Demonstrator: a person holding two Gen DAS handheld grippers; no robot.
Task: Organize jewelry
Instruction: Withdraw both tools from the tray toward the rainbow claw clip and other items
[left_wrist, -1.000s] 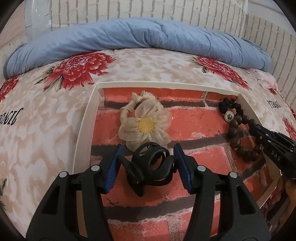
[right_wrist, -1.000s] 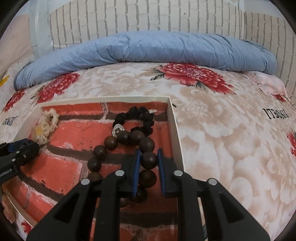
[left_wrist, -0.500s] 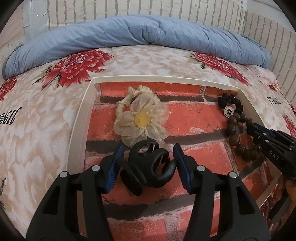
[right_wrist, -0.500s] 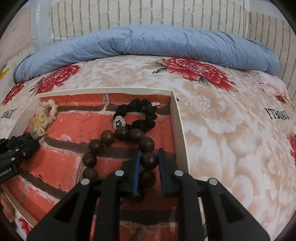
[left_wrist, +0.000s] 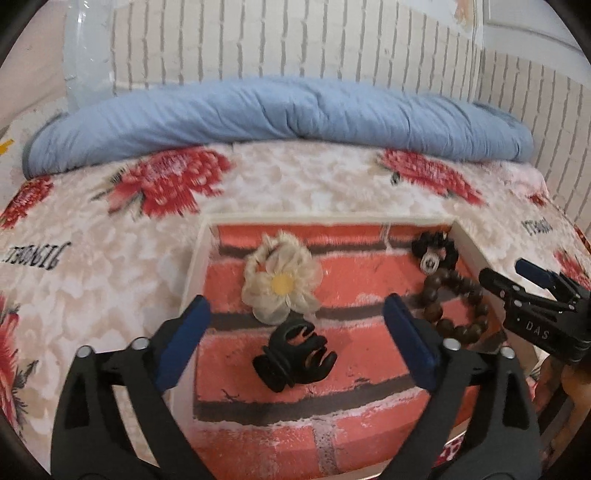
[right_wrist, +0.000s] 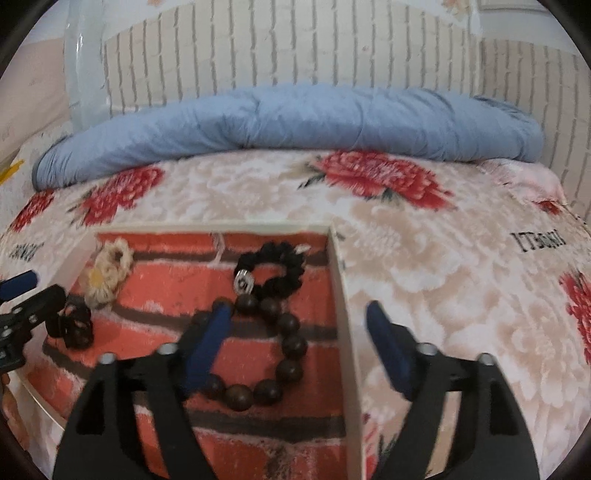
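Note:
A white tray (left_wrist: 195, 266) with a red brick-print floor lies on the bed. In it are a cream flower hair tie (left_wrist: 280, 284), a black claw clip (left_wrist: 293, 354), a brown bead bracelet (left_wrist: 454, 306) and a black bracelet with a silver charm (left_wrist: 436, 251). My left gripper (left_wrist: 295, 306) hangs above the clip, jaws opening wide, pads clear of it. My right gripper (right_wrist: 298, 309) is also opening over the bead bracelet (right_wrist: 291, 347), which lies loose by the tray's right wall (right_wrist: 338, 280). Each gripper shows at the edge of the other's view: right gripper (left_wrist: 506, 269), left gripper (right_wrist: 42, 288).
The tray sits on a floral bedsheet (left_wrist: 92, 295) with red flowers. A rolled blue duvet (left_wrist: 288, 114) runs along the far edge against a white brick wall (left_wrist: 295, 40). A clear plastic object (left_wrist: 86, 59) stands at the back left.
Both grippers went from shut to wide open and lifted back a little. The claw clip and the bead bracelet were let go and now lie on the tray floor.

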